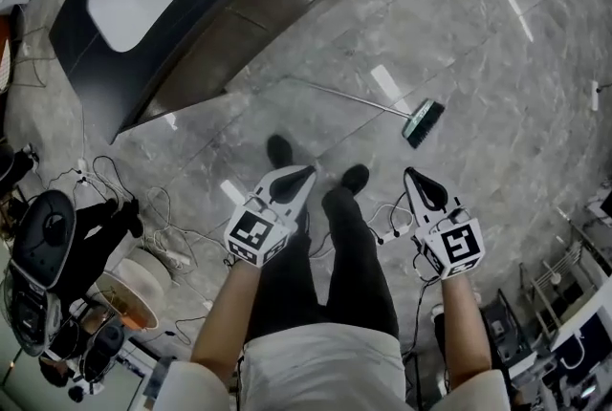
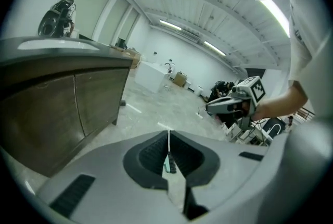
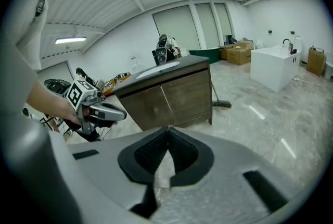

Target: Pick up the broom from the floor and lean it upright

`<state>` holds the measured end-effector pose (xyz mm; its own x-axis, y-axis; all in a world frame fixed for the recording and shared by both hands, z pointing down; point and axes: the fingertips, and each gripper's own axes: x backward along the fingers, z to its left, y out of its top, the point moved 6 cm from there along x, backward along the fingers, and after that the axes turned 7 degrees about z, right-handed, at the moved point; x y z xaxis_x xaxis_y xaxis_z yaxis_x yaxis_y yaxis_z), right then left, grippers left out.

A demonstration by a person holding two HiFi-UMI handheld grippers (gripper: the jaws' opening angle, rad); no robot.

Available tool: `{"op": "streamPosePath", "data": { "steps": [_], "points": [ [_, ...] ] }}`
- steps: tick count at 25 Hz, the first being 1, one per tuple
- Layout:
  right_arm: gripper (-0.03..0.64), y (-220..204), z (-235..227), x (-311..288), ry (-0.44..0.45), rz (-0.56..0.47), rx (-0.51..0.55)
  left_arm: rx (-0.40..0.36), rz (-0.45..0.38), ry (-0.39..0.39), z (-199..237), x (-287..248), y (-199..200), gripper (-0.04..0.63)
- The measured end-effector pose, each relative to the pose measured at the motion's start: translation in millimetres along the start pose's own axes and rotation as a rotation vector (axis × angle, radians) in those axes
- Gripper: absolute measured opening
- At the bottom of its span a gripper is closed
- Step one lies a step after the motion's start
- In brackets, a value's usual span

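Two grippers, both clenched on nothing. The left gripper [image 1: 306,172] and right gripper [image 1: 414,174] each show dark pads pressed tip to tip and point down toward the floor ahead of the person. Each carries a cube [image 1: 256,232] with black-and-white square markers, which are patterns only, not lettering.

The broom [image 1: 368,100] lies flat on the grey marble floor [image 1: 497,113], just off the long front side of the cabinet [image 1: 249,27] and well apart from both grippers. Its thin pale handle runs toward the cabinet, and the green-and-black head is at the end away from it. Untouched.

Cabinet: dark wood, white top, front doors [image 3: 177,95] closed, so contents unseen. Cardboard boxes [image 3: 240,54] sit beyond the cabinet's far end in the right gripper view. Their contents cannot be told, and any print is too small to read. A white block unit [image 3: 273,66] stands beside them.

Cables [image 1: 163,218] trail over the floor off the cabinet's near end, by a pale spool [image 1: 129,290].
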<state>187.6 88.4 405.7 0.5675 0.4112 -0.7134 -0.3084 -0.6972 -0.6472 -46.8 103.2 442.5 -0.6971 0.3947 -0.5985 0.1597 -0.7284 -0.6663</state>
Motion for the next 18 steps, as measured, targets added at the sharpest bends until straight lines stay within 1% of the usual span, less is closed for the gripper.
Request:
{"op": "streamPosePath", "data": {
  "steps": [5, 10, 12, 15, 18],
  "points": [
    [0.000, -36.4, -6.9, -87.3, 0.016, 0.024, -0.037, 0.041, 0.039, 0.016, 63.1, -31.6, -51.8, 0.011],
    [0.000, -77.0, -13.5, -151.9, 0.034, 0.034, -0.089, 0.091, 0.037, 0.044, 107.6, -58.8, -92.8, 0.011],
    [0.000, -91.0, -19.4, -176.1, 0.041, 0.039, -0.088, 0.111, 0.034, 0.062, 124.5, -69.3, -108.3, 0.011],
    [0.000, -107.4, -30.8, -207.7, 0.048, 0.037, -0.068, 0.118, 0.042, 0.086, 146.5, -84.1, -130.4, 0.011],
    [0.000, -118.3, -44.7, -234.0, 0.053, 0.024, -0.036, 0.112, 0.056, 0.084, 161.2, -94.8, -137.8, 0.011]
  ]
}}
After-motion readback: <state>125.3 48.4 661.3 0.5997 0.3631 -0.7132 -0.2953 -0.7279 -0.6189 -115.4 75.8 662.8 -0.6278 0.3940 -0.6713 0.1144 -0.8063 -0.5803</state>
